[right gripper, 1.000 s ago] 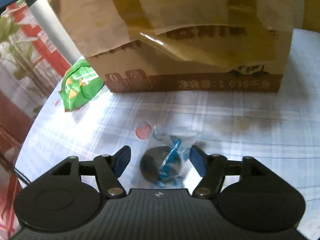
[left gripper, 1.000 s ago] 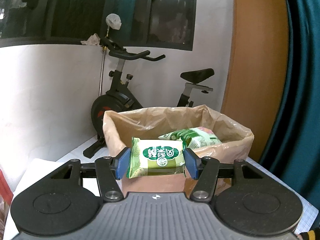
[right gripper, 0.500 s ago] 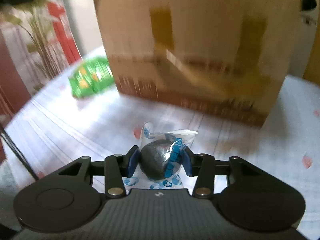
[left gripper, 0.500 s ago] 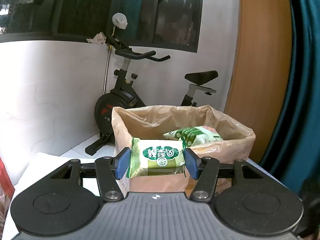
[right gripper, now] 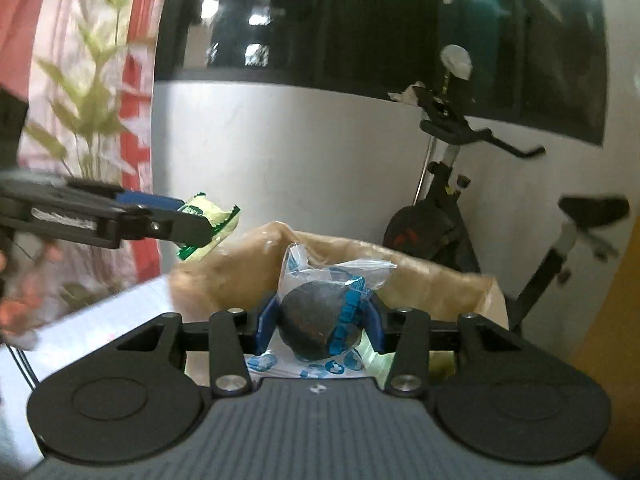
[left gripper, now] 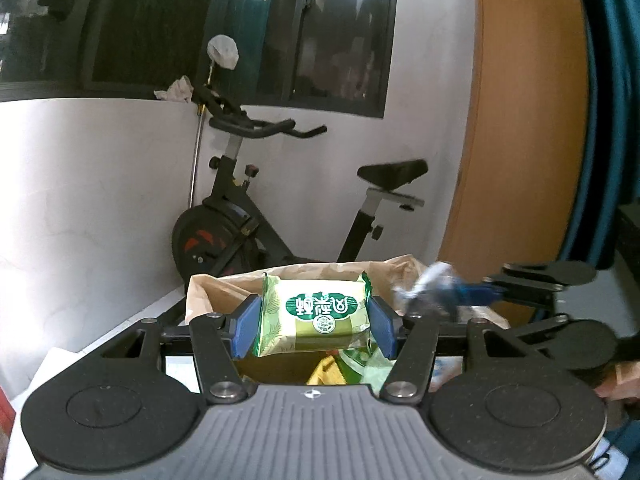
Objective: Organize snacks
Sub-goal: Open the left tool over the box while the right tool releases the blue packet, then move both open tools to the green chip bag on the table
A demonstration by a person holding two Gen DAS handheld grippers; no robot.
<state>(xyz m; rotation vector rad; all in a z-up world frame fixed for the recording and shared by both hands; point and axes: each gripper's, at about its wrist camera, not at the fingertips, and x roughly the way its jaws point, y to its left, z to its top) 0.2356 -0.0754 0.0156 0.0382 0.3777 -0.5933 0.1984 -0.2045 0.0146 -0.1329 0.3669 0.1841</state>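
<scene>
Left wrist: left gripper (left gripper: 314, 326) clamps green packet (left gripper: 316, 316), right gripper (right gripper: 319, 327) clamps dark wrapped snack (right gripper: 320, 322), both poised above box (right gripper: 440, 284) opening

A black exercise bike (left gripper: 256, 216) stands against a white wall (left gripper: 100, 184) beneath dark windows (left gripper: 240, 28), beside a teal curtain (left gripper: 608, 120).

Green-white snack packet (left gripper: 314, 322); dark ball (blue-printed clear wrapper) (right gripper: 320, 326); brown box (right gripper: 440, 284).

Right gripper (right gripper: 319, 322) lifted dark wrapped snack (right gripper: 320, 322) over box (right gripper: 440, 280).
</scene>
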